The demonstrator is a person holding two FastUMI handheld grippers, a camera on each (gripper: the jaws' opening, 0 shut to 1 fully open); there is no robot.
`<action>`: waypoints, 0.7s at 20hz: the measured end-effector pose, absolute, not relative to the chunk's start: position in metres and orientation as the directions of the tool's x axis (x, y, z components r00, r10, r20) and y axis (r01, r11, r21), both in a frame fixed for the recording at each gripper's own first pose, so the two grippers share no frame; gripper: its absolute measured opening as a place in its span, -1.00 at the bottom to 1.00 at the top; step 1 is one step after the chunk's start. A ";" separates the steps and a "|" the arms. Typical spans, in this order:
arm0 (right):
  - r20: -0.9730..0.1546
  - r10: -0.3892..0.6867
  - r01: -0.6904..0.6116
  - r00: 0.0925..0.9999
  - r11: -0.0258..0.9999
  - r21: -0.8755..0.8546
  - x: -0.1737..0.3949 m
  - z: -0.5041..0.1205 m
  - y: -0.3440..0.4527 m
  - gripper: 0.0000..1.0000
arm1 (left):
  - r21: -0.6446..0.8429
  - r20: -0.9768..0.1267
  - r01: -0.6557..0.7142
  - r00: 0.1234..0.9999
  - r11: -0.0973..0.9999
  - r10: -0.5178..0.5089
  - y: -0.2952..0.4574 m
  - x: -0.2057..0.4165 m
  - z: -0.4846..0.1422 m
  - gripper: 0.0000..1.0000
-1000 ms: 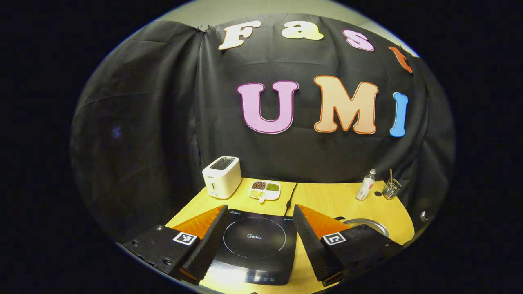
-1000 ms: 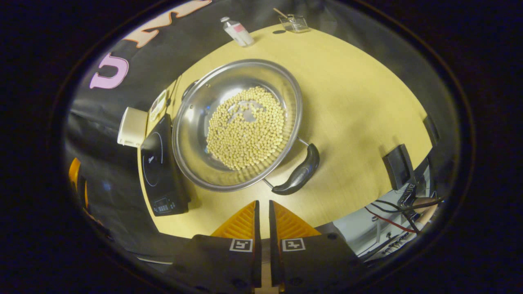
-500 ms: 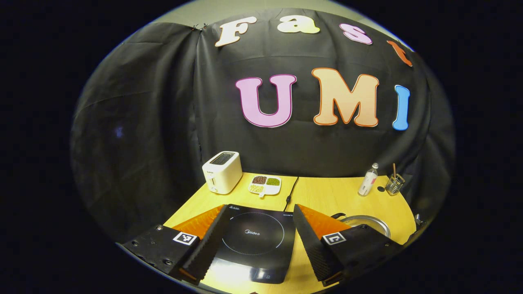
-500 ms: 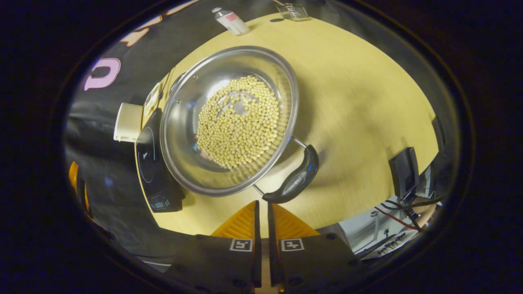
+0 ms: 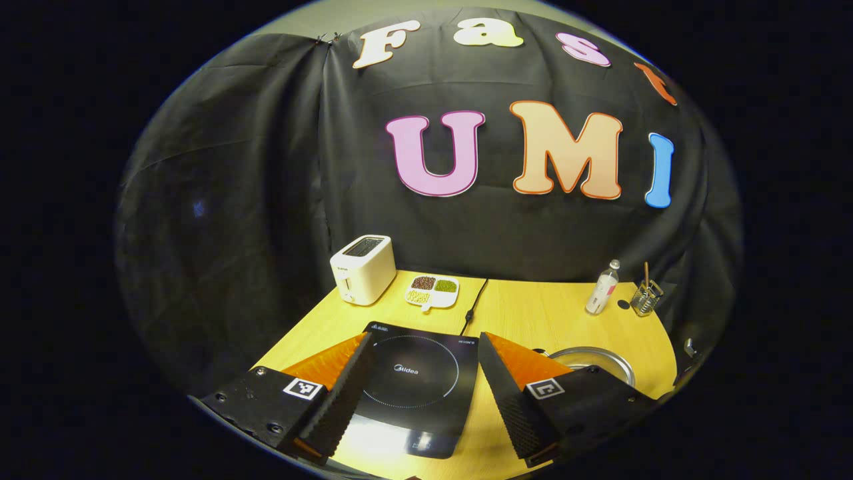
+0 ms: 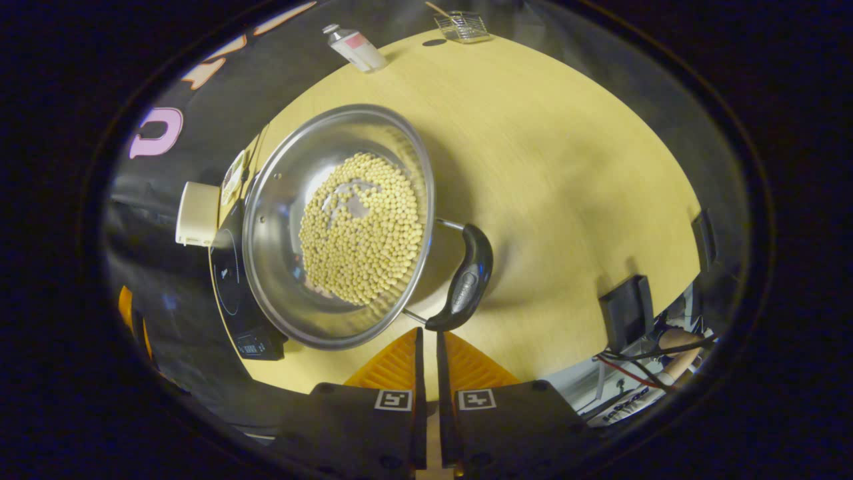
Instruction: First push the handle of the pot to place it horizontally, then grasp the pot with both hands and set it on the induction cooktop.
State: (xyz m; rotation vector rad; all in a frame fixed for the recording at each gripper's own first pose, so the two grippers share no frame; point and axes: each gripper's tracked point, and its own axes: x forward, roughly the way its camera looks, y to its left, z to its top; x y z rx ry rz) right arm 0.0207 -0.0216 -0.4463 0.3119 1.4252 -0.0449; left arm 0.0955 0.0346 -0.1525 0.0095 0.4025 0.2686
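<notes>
Pushing looks to be the step in hand: the right gripper (image 6: pixel 426 333) has its fingers pressed together with nothing between them, and their tips sit at the near end of the pot's black handle (image 6: pixel 466 280), touching it or just short of it; I cannot tell which. The main risk lies here, since such a narrow contact point could slide off the rounded grip and skid across the wooden table (image 6: pixel 566 167) instead of turning the pot. Just beyond the handle sits the steel pot (image 6: pixel 333 227), holding a loose heap of pale beans (image 6: pixel 363 230); a sharp shove could probably tip or jolt it and scatter them. Left of the pot and close against it lies the induction cooktop (image 6: pixel 230 280), so an overdriven push might knock the rim into its edge. Farther off, a small bottle (image 6: pixel 353 50) and a glass holder (image 6: pixel 463 27) stand well clear. The left gripper (image 5: pixel 420 393) hangs wide open and empty over the cooktop (image 5: pixel 416 373), with the pot's rim (image 5: pixel 593 357) behind its right finger; a toaster (image 5: pixel 363 269) and a divided dish (image 5: pixel 433 292) sit beyond.
</notes>
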 end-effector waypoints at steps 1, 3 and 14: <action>-0.976 0.157 0.217 0.151 0.958 0.188 0.024 -0.446 -0.023 -0.79 | 0.060 -0.397 -0.261 0.879 0.964 0.263 0.034 0.094 -0.157 0.91; -0.976 0.158 0.217 0.149 0.958 0.189 0.029 -0.447 -0.028 -0.78 | 0.061 -0.414 -0.269 0.869 0.961 0.270 0.033 0.091 -0.163 0.90; -0.975 0.162 0.262 0.152 0.945 0.198 0.073 -0.447 -0.050 -0.77 | 0.018 -0.486 -0.269 0.839 0.963 0.244 0.011 0.092 -0.193 0.92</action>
